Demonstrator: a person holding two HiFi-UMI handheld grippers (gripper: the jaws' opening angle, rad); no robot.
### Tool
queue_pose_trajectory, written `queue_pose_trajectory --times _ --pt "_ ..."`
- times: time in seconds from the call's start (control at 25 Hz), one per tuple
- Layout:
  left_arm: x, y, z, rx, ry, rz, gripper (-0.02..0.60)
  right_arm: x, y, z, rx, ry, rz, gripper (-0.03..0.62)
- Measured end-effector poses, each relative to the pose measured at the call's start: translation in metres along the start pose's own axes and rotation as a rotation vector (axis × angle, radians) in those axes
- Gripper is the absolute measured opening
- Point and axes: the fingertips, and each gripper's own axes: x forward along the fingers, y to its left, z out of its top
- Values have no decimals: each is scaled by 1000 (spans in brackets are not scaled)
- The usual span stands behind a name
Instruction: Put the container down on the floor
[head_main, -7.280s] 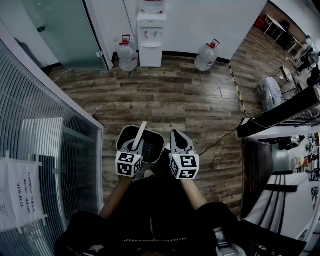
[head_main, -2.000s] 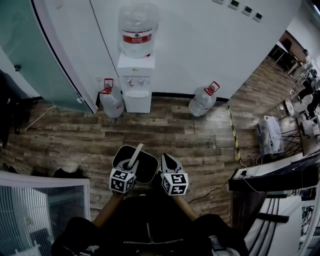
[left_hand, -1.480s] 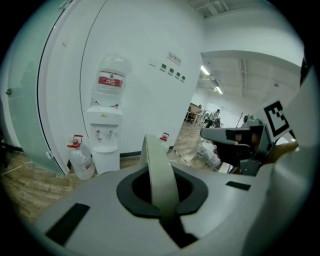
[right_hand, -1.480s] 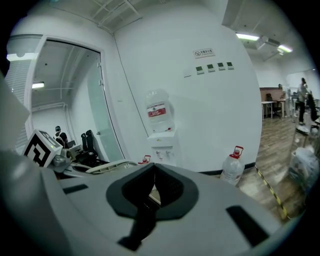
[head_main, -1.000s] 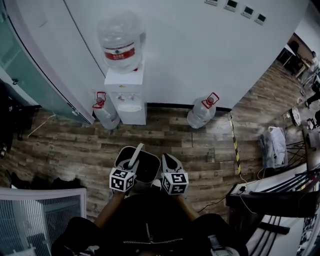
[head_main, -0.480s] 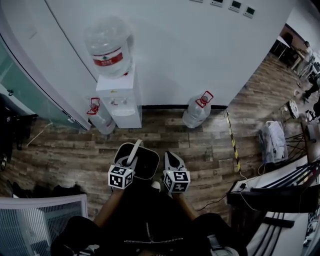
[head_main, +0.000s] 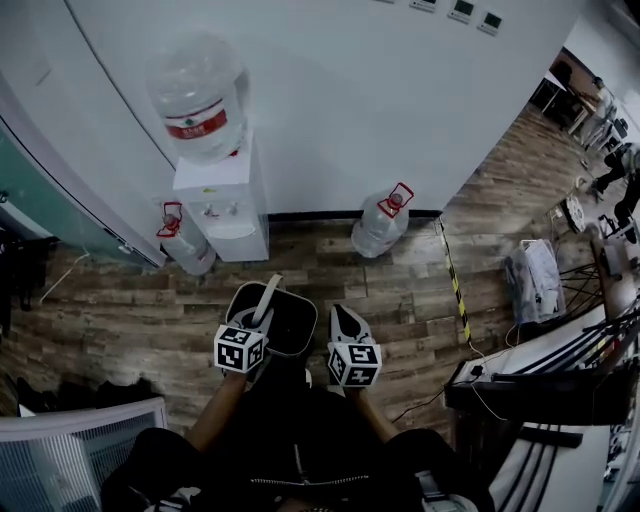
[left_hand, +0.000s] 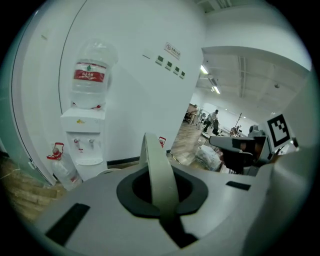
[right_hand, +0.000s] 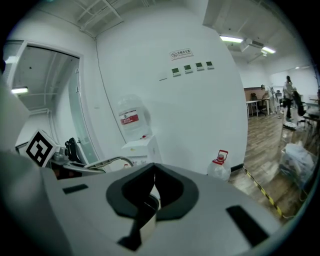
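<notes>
1. Wood floor (head_main: 120, 300), white wall: one water dispenser (head_main: 215, 205), three water bottles (head_main: 378, 225).
2. One container (head_main: 290, 325) in front of the dispenser; left gripper (left_hand: 161, 197) clenched on its handle (left_hand: 156, 165); right gripper (right_hand: 153, 175) closed.
3. The container's base is hidden.

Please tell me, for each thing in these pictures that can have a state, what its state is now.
left gripper: shut on the handle
right gripper: shut, empty
container: no lid, hanging from its handle
handle: raised upright
dispenser bottle: upside down on the water dispenser
left floor bottle: upright, capped
right floor bottle: upright, capped
</notes>
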Motion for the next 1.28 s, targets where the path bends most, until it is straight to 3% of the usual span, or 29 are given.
queue_pose_trajectory --times 0.4,0.92,1.28 --pt "46 21 23 -43 12 -6 12 51 -25 12 -5 46 0 11" --pt "120 60 82 -76 34 -10 13 138 -60 65 -15 92 -8 11" --pt "184 65 120 -43 72 -67 13 203 -85 106 -45 113 2 11"
